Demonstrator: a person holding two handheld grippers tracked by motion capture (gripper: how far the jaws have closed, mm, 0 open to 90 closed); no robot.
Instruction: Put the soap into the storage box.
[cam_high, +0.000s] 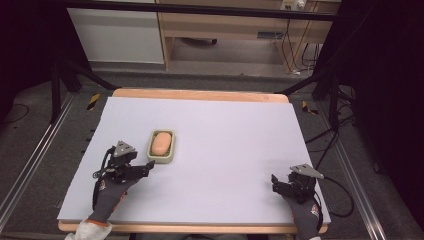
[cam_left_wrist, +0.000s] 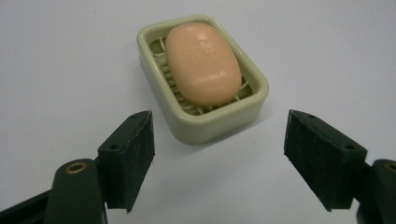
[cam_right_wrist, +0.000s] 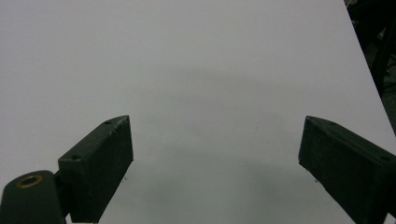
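A peach-coloured bar of soap (cam_high: 161, 143) (cam_left_wrist: 203, 63) lies in a pale green soap dish (cam_high: 170, 156) (cam_left_wrist: 205, 126) on the left half of the white table cover (cam_high: 225, 135). My left gripper (cam_high: 148, 166) (cam_left_wrist: 219, 158) is just short of the dish's near end, open, with only bare cover between its pads (cam_left_wrist: 140, 154). My right gripper (cam_high: 276, 181) (cam_right_wrist: 215, 163) rests near the front right corner of the table, open and holding nothing, facing bare white cover.
The white cover leaves a wooden table edge (cam_high: 200, 94) showing at the back. Metal rails (cam_high: 30, 165) run along both sides on the floor. Cables (cam_high: 345, 200) trail off the right side. A wooden cabinet (cam_high: 225, 30) stands far behind.
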